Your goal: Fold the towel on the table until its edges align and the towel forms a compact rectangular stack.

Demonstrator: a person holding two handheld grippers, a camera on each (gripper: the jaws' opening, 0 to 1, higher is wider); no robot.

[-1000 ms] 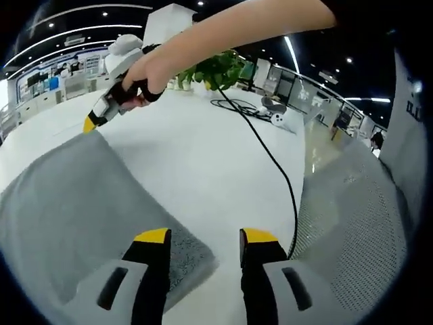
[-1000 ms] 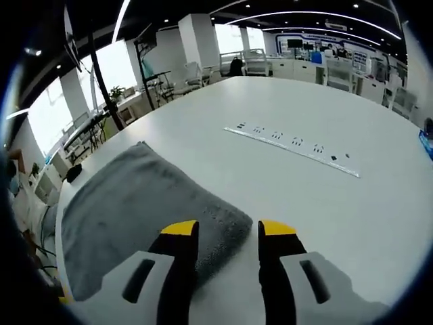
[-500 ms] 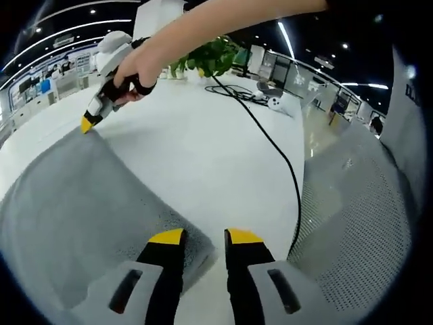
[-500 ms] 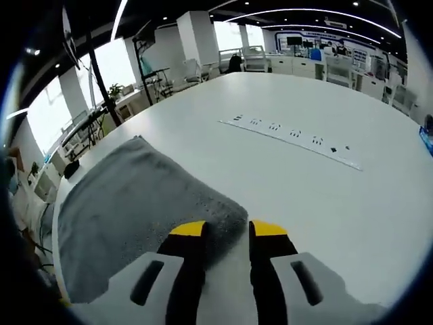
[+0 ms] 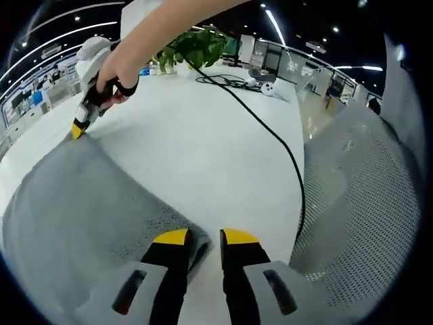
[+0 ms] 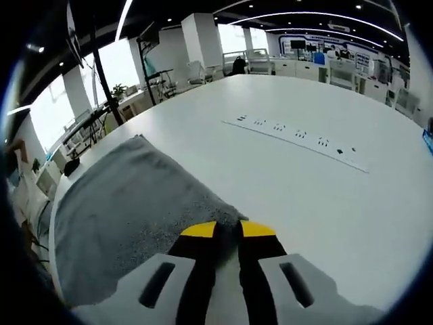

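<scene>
A broad white table (image 5: 203, 149) takes up the middle of the left gripper view, and it spreads across the centre and right of the right gripper view (image 6: 318, 196) as well. On it lies the grey towel (image 5: 74, 210), which covers the lower left of the left gripper view; in the right gripper view the towel (image 6: 128, 217) lies flat in the lower left, with one corner reaching toward the bottom centre. A perforated grey chair back (image 5: 358, 203) stands at the right side of the left gripper view, beside the table edge.

The left gripper (image 5: 203, 236) rises from the bottom centre of its view, its yellow-tipped jaws drawn close with a towel corner between them, so it appears to pinch the towel. The right gripper (image 6: 227, 229) rises from the bottom centre of its own view, its jaws nearly pressed together on the towel's near corner. In the left gripper view that same right gripper (image 5: 78, 128) shows at the upper left, held by a person's hand (image 5: 115, 74), with its yellow tip touching the far corner of the towel.

A black cable (image 5: 270, 142) runs across the table from the upper centre down to the right edge. A green plant (image 5: 196, 47) stands at the top centre. A long white strip (image 6: 298, 142) with small dark marks lies on the table in the upper right of the right gripper view.
</scene>
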